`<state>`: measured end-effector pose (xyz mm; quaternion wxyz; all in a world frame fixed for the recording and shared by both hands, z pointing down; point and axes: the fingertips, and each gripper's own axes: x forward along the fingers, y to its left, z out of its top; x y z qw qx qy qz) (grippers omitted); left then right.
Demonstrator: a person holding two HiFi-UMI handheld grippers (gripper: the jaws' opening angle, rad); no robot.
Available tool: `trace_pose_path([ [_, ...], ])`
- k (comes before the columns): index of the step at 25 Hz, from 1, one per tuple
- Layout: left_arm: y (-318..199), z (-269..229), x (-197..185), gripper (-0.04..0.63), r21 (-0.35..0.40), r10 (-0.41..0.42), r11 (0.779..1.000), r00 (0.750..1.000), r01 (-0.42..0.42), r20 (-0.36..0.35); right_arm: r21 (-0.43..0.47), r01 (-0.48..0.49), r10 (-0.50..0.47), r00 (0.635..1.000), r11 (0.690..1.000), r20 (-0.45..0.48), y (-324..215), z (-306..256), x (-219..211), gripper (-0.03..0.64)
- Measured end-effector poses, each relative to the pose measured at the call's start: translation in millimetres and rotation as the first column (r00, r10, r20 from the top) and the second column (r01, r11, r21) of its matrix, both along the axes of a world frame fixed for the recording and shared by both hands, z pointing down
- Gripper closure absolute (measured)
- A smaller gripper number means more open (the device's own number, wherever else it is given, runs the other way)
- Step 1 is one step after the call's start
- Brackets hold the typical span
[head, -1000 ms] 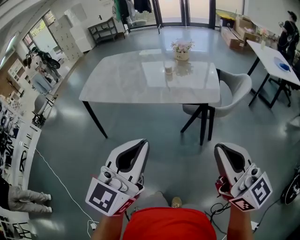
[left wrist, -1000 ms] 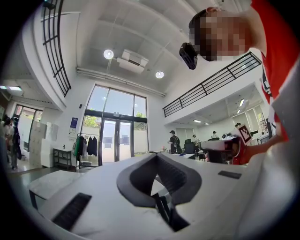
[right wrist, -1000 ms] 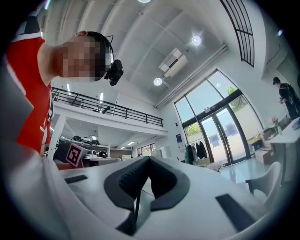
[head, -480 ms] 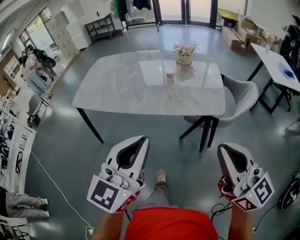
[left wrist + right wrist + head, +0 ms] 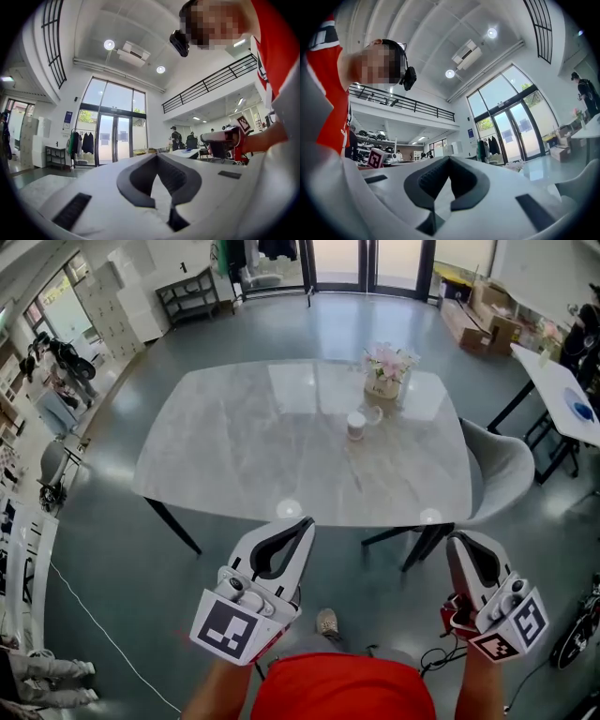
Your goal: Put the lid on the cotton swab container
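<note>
A small white round container (image 5: 356,426) stands on the marble table (image 5: 253,446), right of its middle and just in front of a flower pot (image 5: 385,381). A pale thing touches the container's far right side; it is too small to tell what it is. Both grippers are held low near my body, short of the table's near edge and pointing toward it. My left gripper (image 5: 302,526) is shut with nothing in it; in the left gripper view (image 5: 157,157) its jaws meet. My right gripper (image 5: 464,545) is also shut and empty, with its jaws (image 5: 449,159) together.
A grey chair (image 5: 502,474) is tucked at the table's right side. A white side table (image 5: 562,390) and cardboard boxes (image 5: 478,310) stand at the far right. People and shelving (image 5: 56,362) are at the left. A white cable (image 5: 103,624) runs across the floor.
The table has come nearer and larger in the head view, its near edge now just ahead of the grippers. Both grippers stay shut in the same pose.
</note>
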<state>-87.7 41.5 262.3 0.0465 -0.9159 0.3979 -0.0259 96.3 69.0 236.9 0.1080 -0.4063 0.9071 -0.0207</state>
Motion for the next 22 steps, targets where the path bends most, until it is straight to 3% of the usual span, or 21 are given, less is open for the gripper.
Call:
trace_pose_path([
  [4, -48.2, -7.9, -8.2, 0.588, 0.045, 0.011, 0.999, 1.0, -0.01, -0.029, -0.018, -0.015, 0.015, 0.999, 1.0, -0.029, -42.5, 5.8, -10.5, 0.617],
  [12, -107.5, 25.3, -4.7, 0.588, -0.066, 0.032, 0.997, 0.999, -0.03, 0.022, -0.059, -0.01, 0.006, 0.997, 0.998, -0.073, -109.3, 22.0, -11.8, 0.618],
  [22, -197.9, 44.0, 16.7, 0.588, -0.049, -0.025, 0.998, 0.999, 0.027, 0.041, -0.055, 0.054, -0.061, 0.99, 0.997, -0.124, -211.2, 40.6, 5.8, 0.618],
])
